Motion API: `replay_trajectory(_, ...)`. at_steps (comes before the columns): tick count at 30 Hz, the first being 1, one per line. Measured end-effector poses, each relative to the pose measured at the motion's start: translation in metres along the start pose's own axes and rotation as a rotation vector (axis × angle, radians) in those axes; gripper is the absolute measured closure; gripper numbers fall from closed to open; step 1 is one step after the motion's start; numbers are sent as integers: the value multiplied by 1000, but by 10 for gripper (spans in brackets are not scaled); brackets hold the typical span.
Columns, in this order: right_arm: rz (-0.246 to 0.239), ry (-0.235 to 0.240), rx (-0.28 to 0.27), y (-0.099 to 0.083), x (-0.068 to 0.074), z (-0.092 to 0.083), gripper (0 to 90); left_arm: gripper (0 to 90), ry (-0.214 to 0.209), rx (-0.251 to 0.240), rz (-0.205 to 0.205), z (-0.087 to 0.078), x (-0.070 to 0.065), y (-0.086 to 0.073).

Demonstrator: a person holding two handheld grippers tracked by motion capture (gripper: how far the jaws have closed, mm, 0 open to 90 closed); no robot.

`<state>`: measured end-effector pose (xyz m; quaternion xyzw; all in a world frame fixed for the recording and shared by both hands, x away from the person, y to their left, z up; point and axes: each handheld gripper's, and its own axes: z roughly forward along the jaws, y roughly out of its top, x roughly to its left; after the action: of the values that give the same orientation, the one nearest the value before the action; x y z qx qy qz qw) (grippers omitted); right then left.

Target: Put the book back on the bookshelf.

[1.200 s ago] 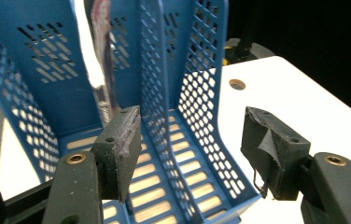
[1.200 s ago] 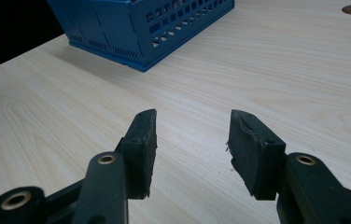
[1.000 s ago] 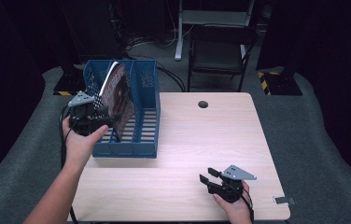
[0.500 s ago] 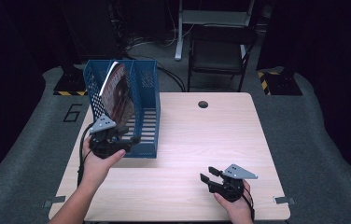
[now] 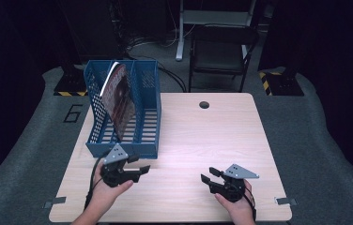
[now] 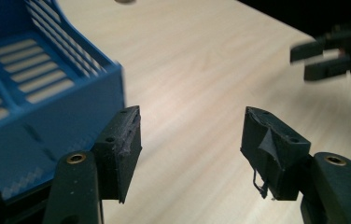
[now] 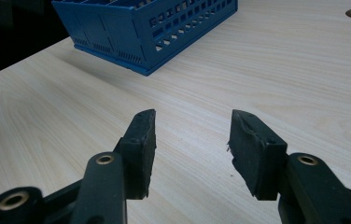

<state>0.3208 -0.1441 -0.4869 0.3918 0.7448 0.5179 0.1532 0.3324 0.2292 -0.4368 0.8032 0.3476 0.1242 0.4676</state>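
Observation:
A blue slotted file rack (image 5: 142,140) stands on the left part of the wooden table (image 5: 203,136). A dark-covered magazine (image 5: 118,101) leans upright inside the rack. My left gripper (image 5: 138,169) rests open just in front of the rack's near wall, nothing between its jaws. In the left gripper view the rack's front corner (image 6: 71,102) sits beside the left jaw. My right gripper (image 5: 208,180) lies open near the table's front edge, empty; its own view shows the rack (image 7: 145,28) farther off.
A round cable hole (image 5: 204,104) sits at the table's far middle. A dark chair (image 5: 219,51) stands behind the table. The other gripper (image 6: 337,56) appears blurred at the far right of the left gripper view.
My left gripper has let go of the magazine, pulled back from the rack's top and come down to the table in front of the rack. The right gripper has stayed put.

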Motion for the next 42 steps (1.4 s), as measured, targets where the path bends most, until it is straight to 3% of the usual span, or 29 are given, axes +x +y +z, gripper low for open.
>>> replay_trajectory(2, 8, 1, 6, 0, 1, 0, 506, 380, -43, -5, -22, 6, -5, -10)
replay_trajectory(5, 10, 1, 6, -1, 1, 1, 506, 380, -72, -8, -31, 13, -8, -19)
replay_trajectory(8, 7, 5, 5, -1, 1, 2, 506, 380, -69, 26, 22, 19, -10, -25)
replay_trajectory(10, 5, 8, 7, -1, 2, 2, 506, 379, -90, 33, 22, 24, -11, -27)
replay_trajectory(15, 10, 10, 16, -3, 2, 4, 506, 382, -95, 55, 45, 37, -13, -37)
replay_trajectory(19, 5, 12, 26, -3, 2, 5, 506, 387, -92, 90, 89, 46, -15, -45)
replay_trajectory(25, -3, 18, 34, -5, 4, 9, 505, 387, -153, 120, 76, 56, -20, -50)
replay_trajectory(35, -13, 13, 60, -10, 5, 15, 503, 385, -143, 170, 137, 65, -29, -53)
replay_trajectory(39, -16, 14, 65, -10, 5, 16, 503, 385, -141, 197, 180, 66, -31, -52)
replay_trajectory(42, -14, 4, 63, -11, 6, 16, 502, 385, -129, 192, 175, 68, -32, -53)
